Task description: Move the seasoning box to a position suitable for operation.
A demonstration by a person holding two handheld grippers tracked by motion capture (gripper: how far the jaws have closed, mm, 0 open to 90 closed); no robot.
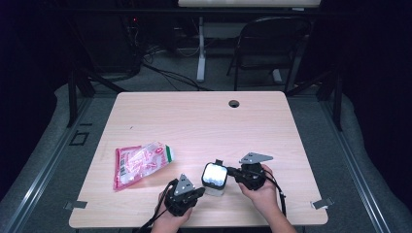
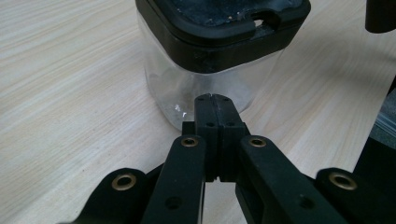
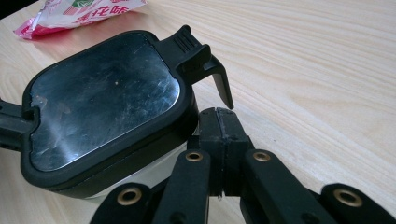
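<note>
A clear square container (image 1: 214, 179) with a black-rimmed lid stands near the table's front edge, between my two grippers. My left gripper (image 1: 200, 190) is shut with nothing between its jaws, its tips right at the container's clear wall (image 2: 196, 88). My right gripper (image 1: 230, 171) is shut too, empty, tips beside the lid's black rim (image 3: 184, 112), under a raised latch (image 3: 205, 65). A second latch sticks out at the lid's far side (image 3: 9, 123). A pink and white snack bag (image 1: 141, 163) lies flat to the left of the container.
The light wooden table (image 1: 204, 121) has a round cable hole (image 1: 234, 103) near its far edge. A folding chair (image 1: 272, 43) and a desk leg stand on the floor beyond the table.
</note>
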